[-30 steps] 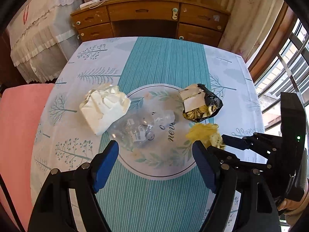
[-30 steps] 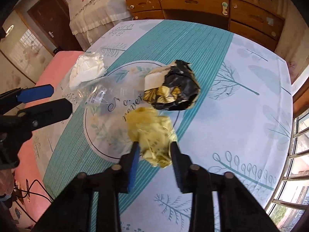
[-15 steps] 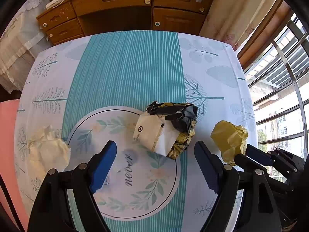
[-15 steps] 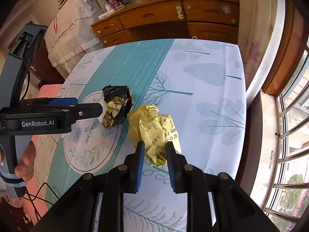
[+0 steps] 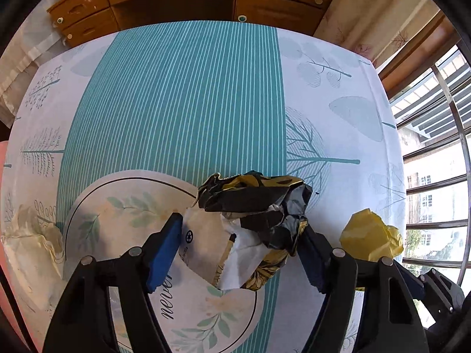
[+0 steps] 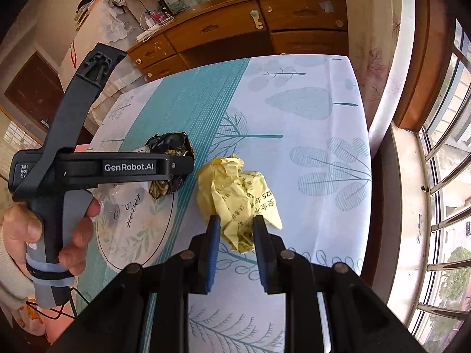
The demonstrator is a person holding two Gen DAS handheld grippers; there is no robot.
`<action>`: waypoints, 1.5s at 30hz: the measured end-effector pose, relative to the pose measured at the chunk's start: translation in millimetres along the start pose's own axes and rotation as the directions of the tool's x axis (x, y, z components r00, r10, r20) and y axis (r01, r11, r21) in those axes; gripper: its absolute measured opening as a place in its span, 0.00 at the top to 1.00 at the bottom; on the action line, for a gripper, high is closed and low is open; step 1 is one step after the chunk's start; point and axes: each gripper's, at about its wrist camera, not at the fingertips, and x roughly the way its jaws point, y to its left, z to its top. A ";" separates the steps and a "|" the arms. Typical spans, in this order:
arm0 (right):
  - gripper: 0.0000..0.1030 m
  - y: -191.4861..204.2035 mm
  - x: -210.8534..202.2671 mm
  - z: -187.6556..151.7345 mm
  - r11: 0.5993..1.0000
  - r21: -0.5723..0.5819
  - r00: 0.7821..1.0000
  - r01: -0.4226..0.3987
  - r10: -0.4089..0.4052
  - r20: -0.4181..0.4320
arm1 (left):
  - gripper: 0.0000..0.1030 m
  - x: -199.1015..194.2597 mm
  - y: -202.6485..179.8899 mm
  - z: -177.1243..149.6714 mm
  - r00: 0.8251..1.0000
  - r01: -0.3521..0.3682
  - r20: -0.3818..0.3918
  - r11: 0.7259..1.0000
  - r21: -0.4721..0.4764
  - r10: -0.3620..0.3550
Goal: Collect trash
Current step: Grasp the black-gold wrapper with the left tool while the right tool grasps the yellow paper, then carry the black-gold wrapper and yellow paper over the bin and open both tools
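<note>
The black-and-gold wrapper (image 5: 259,223), crumpled with a white paper flap, lies on the tablecloth (image 5: 176,103) between the pads of the left gripper (image 5: 238,253), whose jaws are closing around it. The springy foil could slip out if only the loose flap is pinched. The right gripper (image 6: 235,235) is clamped narrowly on the yellow paper ball (image 6: 235,197), held just beside; a bump between the two could knock either loose.
</note>
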 end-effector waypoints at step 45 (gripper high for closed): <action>0.78 288.7 -140.1 -319.0 0.992 0.126 0.986 0.031 -0.051 0.159 | 0.38 -248.1 197.8 -416.7 0.952 0.053 0.284 0.976 0.211 -0.113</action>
